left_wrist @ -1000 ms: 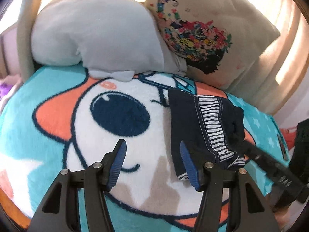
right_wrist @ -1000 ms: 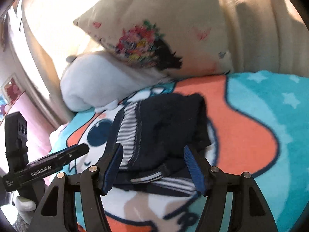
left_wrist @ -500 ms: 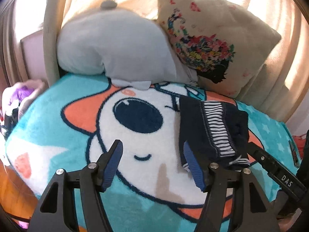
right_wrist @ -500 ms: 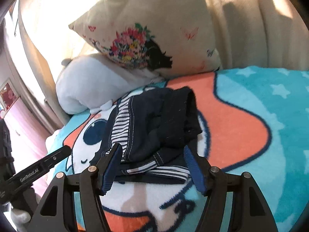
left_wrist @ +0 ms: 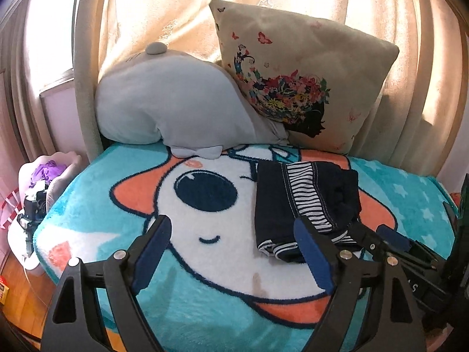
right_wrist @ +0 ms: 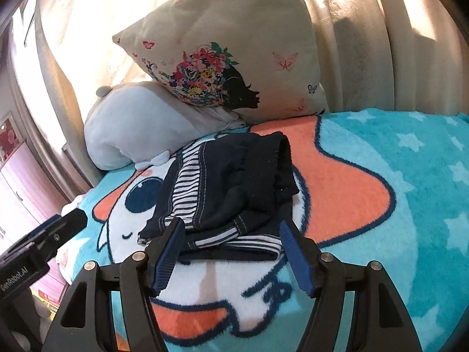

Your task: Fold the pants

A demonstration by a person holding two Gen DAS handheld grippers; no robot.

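Pants: the dark navy pants with a white-and-navy striped panel [right_wrist: 234, 187] lie folded into a compact bundle, flat on the blanket, with nothing gripping them.
Left claw: the black left gripper with blue finger pads [left_wrist: 233, 259] is spread wide and holds nothing; the bundle sits ahead of it and to its right, and its right finger overlaps the bundle's near corner in the left wrist view. I cannot tell whether it touches.
Right claw: the black right gripper with blue pads [right_wrist: 231, 256] also gapes wide and empty, with the bundle straight ahead, its near edge showing between the two fingertips.
Claws together: the right one [left_wrist: 390, 242] shows at the right of the left wrist view, just beside the bundle's near right corner.
Blanket: a fluffy teal blanket with a white-and-orange cartoon face and white stars [right_wrist: 395, 193] spreads under both claws.
Beyond the pants: a pale grey plush cushion [left_wrist: 176, 111] ahead and left, and a beige pillow printed with flowers and butterflies [right_wrist: 234, 61] leaning on it.
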